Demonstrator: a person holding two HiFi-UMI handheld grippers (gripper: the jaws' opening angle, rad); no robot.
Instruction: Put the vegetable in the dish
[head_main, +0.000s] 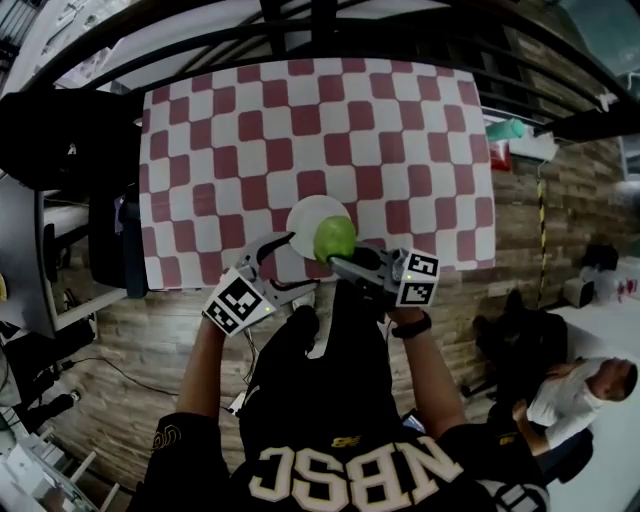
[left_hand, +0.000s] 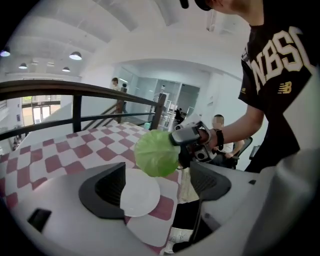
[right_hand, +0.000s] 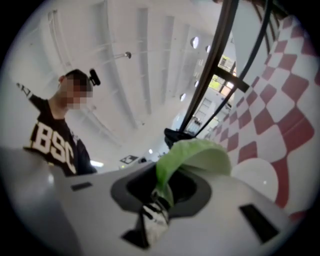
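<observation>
A green cabbage (head_main: 335, 240) hangs just above the near edge of the round white dish (head_main: 312, 214) on the red-and-white checked table. My right gripper (head_main: 342, 263) is shut on its lower leaves; in the right gripper view a green leaf (right_hand: 192, 152) is pinched between the jaws, with the dish (right_hand: 257, 180) beyond. My left gripper (head_main: 290, 262) stands open at the dish's near left, holding nothing. In the left gripper view the dish (left_hand: 140, 195) lies between the wide jaws of the left gripper (left_hand: 159, 185), and the cabbage (left_hand: 156, 152) hovers over it in the right gripper (left_hand: 186, 136).
The checked cloth (head_main: 220, 150) ends at the table's near edge by my hands, with wooden floor (head_main: 130, 340) below. A black railing (head_main: 300, 30) runs behind the table. Dark furniture (head_main: 60, 140) stands at left. A seated person (head_main: 575, 395) is at lower right.
</observation>
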